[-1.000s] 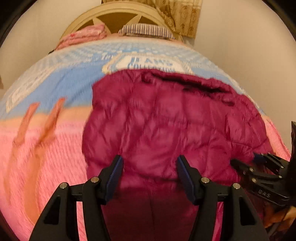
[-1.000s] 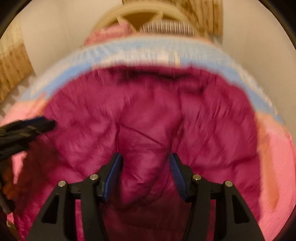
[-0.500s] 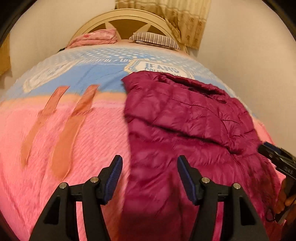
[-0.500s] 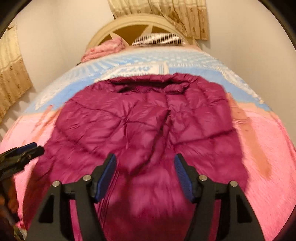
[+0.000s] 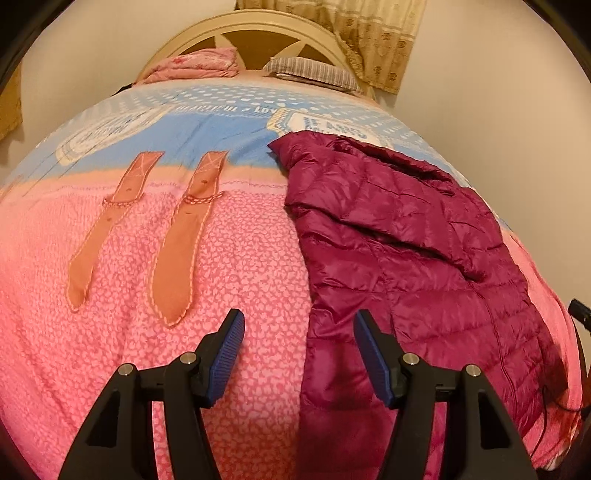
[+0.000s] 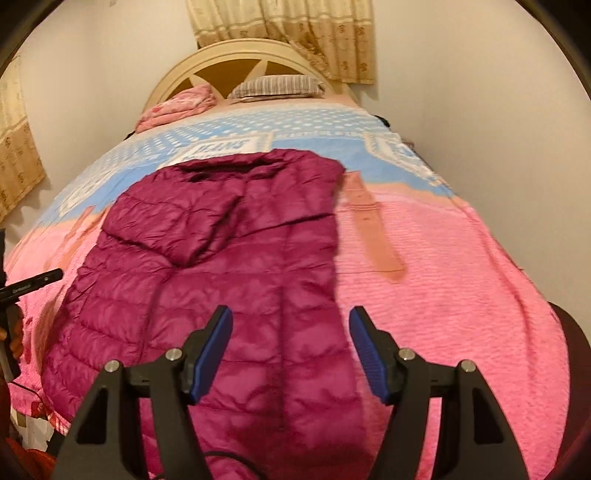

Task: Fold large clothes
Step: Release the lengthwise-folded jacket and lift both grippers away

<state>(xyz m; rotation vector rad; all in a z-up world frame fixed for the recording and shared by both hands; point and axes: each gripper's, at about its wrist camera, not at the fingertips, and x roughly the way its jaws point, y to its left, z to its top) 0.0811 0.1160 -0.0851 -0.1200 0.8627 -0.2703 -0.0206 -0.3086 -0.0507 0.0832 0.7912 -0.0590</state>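
Note:
A magenta quilted puffer jacket (image 5: 406, 240) lies flat on the bed, collar toward the headboard, with its sleeves folded in over the body. My left gripper (image 5: 299, 332) hangs open above the pink bedspread, its right finger (image 5: 369, 354) over the jacket's left edge. Nothing is between its fingers. In the right wrist view the jacket (image 6: 229, 258) fills the middle. My right gripper (image 6: 291, 325) is open above the jacket's lower half and holds nothing. The left gripper (image 6: 33, 284) shows at that view's left edge.
The bedspread (image 5: 147, 314) is pink near me and blue (image 6: 314, 147) toward the cream headboard (image 6: 240, 55). A striped pillow (image 6: 277, 86) and a folded pink blanket (image 6: 177, 107) lie at the head. Walls close in on both sides, and a curtain (image 6: 280, 33) hangs behind.
Both grippers drew back and up from the jacket. The left one slid left onto bare bedspread. The fold that stood between the right jaws now lies flat on the jacket.

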